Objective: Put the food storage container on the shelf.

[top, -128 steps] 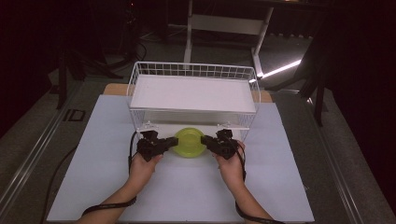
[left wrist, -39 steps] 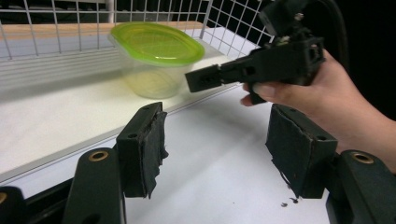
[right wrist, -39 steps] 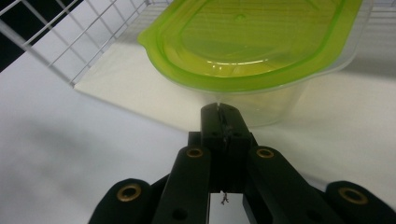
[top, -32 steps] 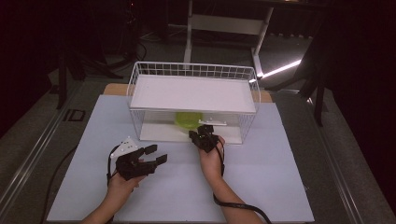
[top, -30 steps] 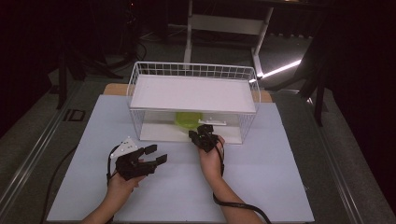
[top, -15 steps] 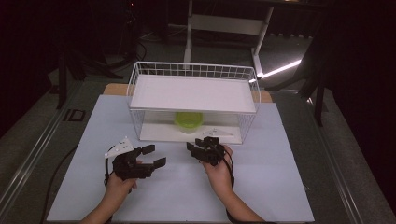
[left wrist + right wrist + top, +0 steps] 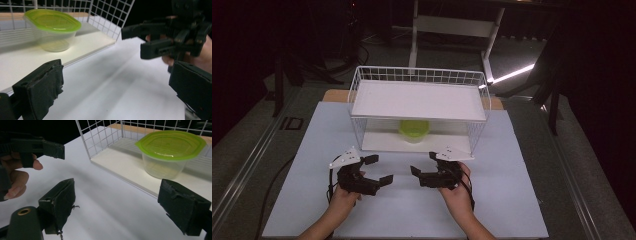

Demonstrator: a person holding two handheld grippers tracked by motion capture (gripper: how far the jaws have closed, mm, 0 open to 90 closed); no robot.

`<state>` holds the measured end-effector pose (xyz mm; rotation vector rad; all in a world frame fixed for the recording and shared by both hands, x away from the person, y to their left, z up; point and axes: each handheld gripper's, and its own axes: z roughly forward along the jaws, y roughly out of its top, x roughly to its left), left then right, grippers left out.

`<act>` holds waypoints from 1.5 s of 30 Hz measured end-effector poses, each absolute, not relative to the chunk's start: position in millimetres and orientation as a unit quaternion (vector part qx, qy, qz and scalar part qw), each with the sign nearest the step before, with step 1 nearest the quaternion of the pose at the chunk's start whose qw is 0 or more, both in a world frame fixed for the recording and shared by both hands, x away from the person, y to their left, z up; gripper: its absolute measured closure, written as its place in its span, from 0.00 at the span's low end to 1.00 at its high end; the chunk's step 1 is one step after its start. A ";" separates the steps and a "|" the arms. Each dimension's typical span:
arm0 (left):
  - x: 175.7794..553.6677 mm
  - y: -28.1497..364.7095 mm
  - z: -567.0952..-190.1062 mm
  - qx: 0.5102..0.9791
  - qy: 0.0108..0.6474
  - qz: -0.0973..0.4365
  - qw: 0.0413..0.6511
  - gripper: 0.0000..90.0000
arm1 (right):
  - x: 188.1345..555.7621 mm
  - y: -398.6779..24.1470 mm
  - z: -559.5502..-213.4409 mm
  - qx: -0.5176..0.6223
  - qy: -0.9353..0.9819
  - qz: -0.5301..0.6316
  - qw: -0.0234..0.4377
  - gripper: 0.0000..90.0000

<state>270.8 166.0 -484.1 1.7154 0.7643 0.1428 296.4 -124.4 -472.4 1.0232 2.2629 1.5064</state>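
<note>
In the high view the left gripper (image 7: 376, 170) sits at about 7 o'clock from the wire rack (image 7: 357, 100), low over the white mat (image 7: 522, 180), its jaws spread wide with nothing between them; they have just been opening. Its fingertips point toward 3 o'clock, at the other gripper. At the centre, the clear container with the green lid (image 7: 414, 129) stands upright on the rack's lower shelf, under the white upper shelf (image 7: 419, 100), well apart from both grippers at roughly 12 o'clock from the gap between them. The right gripper (image 7: 422, 165) lies at about 5 o'clock from the container, its jaws also standing wide and empty, having just been opening, with the fingertips aimed toward 9 o'clock at the left gripper. Neither gripper touches the container or the rack.
</note>
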 end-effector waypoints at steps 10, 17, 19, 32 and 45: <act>258.0 169.2 -477.0 0.743 0.308 0.083 0.588 0.00 | 286.7 -144.0 -474.5 0.357 0.769 0.516 0.124 0.17; 251.0 185.1 -473.7 0.740 0.309 0.092 0.590 0.00 | 274.5 -158.0 -471.7 0.346 0.776 0.509 0.138 0.17; 249.0 189.9 -473.8 0.739 0.313 0.098 0.588 0.00 | 271.9 -162.6 -470.5 0.348 0.774 0.512 0.134 0.17; 234.4 221.4 -476.2 0.736 0.334 0.108 0.579 0.00 | 255.8 -193.0 -465.2 0.352 0.770 0.515 0.135 0.17; 220.1 245.6 -487.9 0.731 0.349 0.120 0.574 0.00 | 243.8 -222.1 -472.4 0.357 0.773 0.509 0.128 0.17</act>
